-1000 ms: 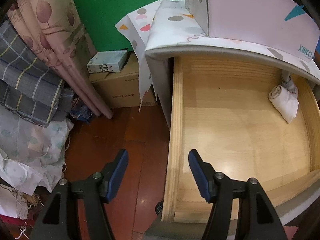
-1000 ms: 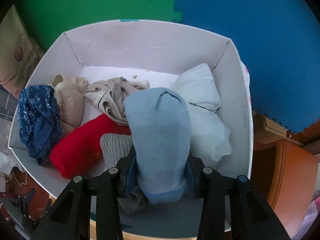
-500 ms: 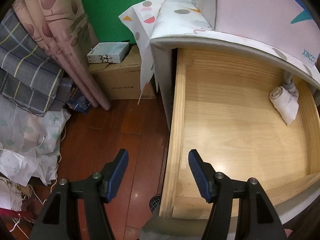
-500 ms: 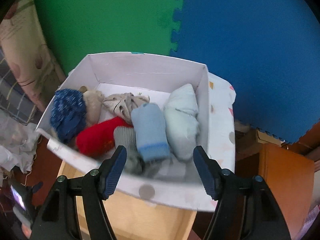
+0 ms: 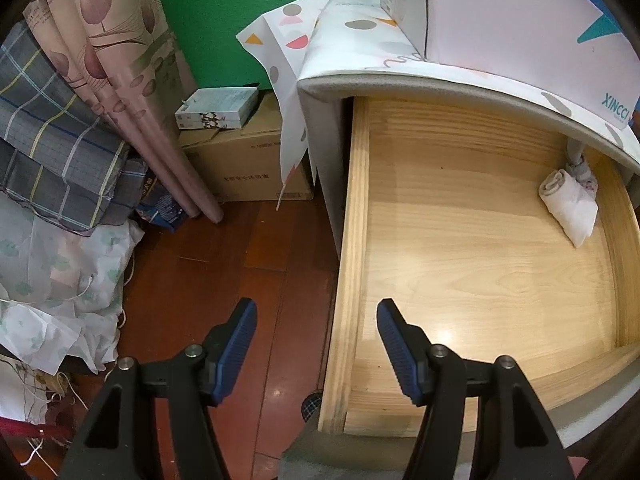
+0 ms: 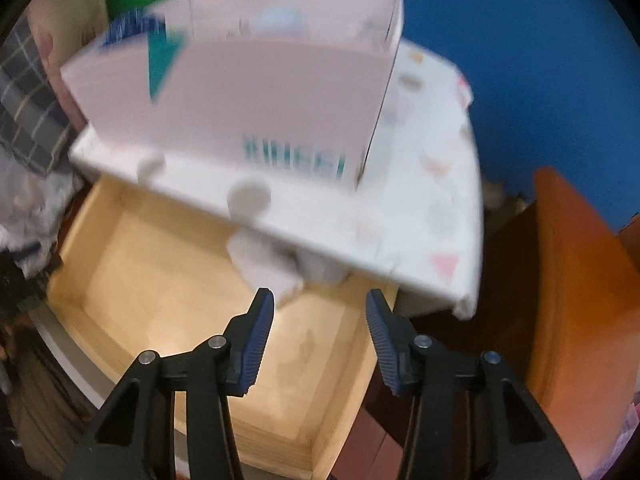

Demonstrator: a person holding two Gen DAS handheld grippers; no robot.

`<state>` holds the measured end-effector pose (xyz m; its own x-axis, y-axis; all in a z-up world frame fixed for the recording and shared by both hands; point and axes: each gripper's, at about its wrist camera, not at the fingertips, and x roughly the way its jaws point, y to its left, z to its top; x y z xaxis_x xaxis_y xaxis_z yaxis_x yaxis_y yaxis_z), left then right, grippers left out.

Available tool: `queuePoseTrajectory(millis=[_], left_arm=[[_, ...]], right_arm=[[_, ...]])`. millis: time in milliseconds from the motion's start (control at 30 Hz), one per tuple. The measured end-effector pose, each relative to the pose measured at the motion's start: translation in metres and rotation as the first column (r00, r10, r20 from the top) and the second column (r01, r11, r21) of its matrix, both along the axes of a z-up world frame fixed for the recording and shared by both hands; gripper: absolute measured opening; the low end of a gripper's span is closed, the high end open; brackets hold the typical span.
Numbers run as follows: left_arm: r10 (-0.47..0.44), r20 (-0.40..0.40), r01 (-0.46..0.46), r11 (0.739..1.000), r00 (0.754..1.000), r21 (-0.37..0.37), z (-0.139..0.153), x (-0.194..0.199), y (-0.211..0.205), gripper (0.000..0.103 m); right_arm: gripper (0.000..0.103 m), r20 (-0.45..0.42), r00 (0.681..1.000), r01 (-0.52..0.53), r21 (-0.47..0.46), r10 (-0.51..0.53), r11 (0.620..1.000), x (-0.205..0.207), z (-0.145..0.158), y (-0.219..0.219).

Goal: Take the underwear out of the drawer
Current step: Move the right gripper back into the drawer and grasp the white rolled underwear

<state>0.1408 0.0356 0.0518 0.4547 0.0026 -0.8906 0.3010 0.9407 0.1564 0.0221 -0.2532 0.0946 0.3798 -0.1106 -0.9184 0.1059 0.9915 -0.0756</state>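
Note:
The pale wooden drawer (image 5: 460, 248) stands pulled out. A rolled white piece of underwear (image 5: 570, 204) lies at its far right, with a grey piece (image 5: 578, 162) tucked behind it under the cabinet top. My left gripper (image 5: 316, 340) hovers open and empty over the drawer's left wall. In the blurred right wrist view, the right gripper (image 6: 320, 320) hangs over the drawer (image 6: 168, 292) just short of the white roll (image 6: 264, 268). Its jaws are closing with nothing between them.
A pink-white box (image 6: 256, 92) holding folded clothes stands on the cloth-covered cabinet top (image 5: 352, 52). Cardboard boxes (image 5: 244, 160), rolled curtains and piled fabric (image 5: 52, 152) crowd the wooden floor at left. An orange-brown cabinet (image 6: 576, 300) stands to the right of the drawer.
The right gripper let go of the light blue roll in the box, pulled back and came down over the open drawer. The left gripper stayed in place.

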Motion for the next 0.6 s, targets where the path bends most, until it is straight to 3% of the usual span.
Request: queuePoseTrajectory(millis=[267, 600], left_arm=[[-0.037, -0.019, 0.037, 0.999, 0.999, 0.003, -0.003, -0.003, -0.004, 0.064], [0.013, -0.039, -0.014, 0.999, 0.999, -0.030, -0.004, 0.003, 0.006, 0.064]], right_arm=[[0.044, -0.062, 0.997, -0.039, -0.015, 0.038, 0.999, 0.001, -0.054, 0.003], [0.044, -0.077, 0.993, -0.094, -0.044, 0.090, 0.995, 0.002, -0.076, 0.007]])
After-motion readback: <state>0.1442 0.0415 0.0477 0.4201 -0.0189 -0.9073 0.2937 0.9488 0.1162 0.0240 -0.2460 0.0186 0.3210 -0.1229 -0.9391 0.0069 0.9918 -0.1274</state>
